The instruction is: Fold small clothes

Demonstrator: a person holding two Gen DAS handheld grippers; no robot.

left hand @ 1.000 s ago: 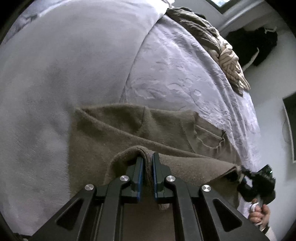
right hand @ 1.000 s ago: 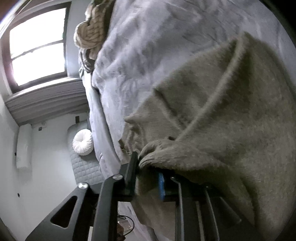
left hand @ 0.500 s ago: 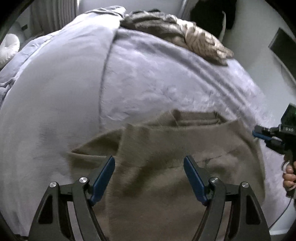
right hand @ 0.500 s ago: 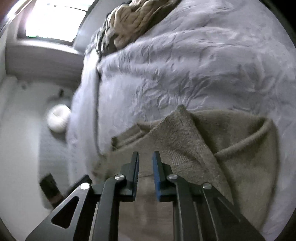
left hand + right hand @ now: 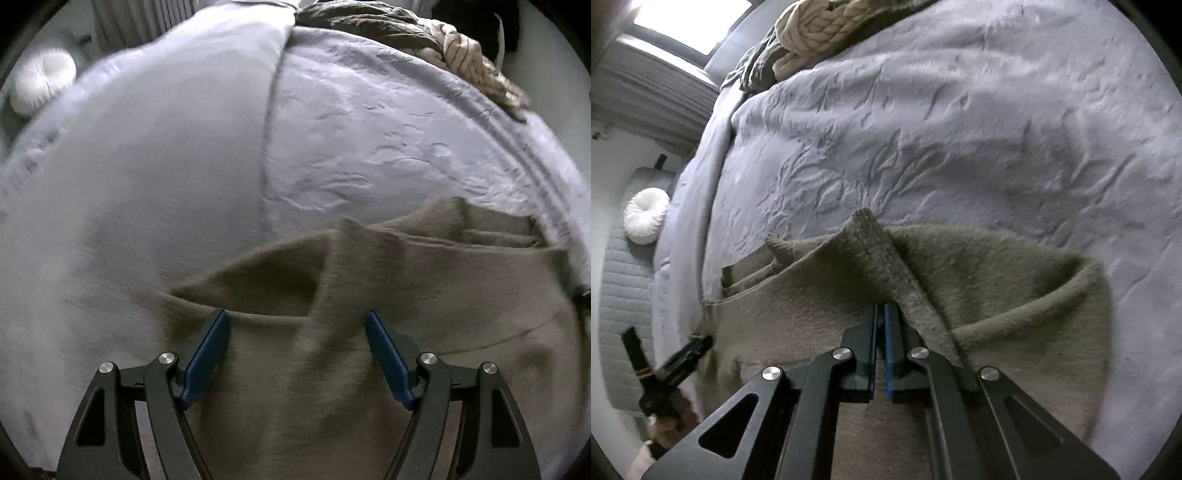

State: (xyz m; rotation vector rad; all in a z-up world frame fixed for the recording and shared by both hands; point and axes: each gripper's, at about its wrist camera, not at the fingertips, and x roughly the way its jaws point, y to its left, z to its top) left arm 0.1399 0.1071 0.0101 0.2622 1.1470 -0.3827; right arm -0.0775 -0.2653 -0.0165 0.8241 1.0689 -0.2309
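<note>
An olive-brown knit garment (image 5: 424, 302) lies on the grey bedspread (image 5: 184, 166), part folded, with one ribbed edge turned over. My left gripper (image 5: 297, 325) is open and empty, its blue pads wide apart just above the garment's near part. In the right wrist view the same garment (image 5: 979, 266) lies ahead, a ribbed flap crossing it. My right gripper (image 5: 881, 314) is shut with nothing between its pads, its tips close over the cloth beside the flap. The left gripper (image 5: 683, 358) shows at the lower left of that view, at the garment's edge.
A heap of other clothes and a cream chunky knit (image 5: 476, 62) lies at the far end of the bed, also in the right wrist view (image 5: 812, 33). A white round cushion (image 5: 646, 216) sits on a grey padded seat beside the bed.
Both grippers let go of the garment's lifted edge, which now lies folded over. The left gripper opened wide; the right one shut empty. Both drew back slightly.
</note>
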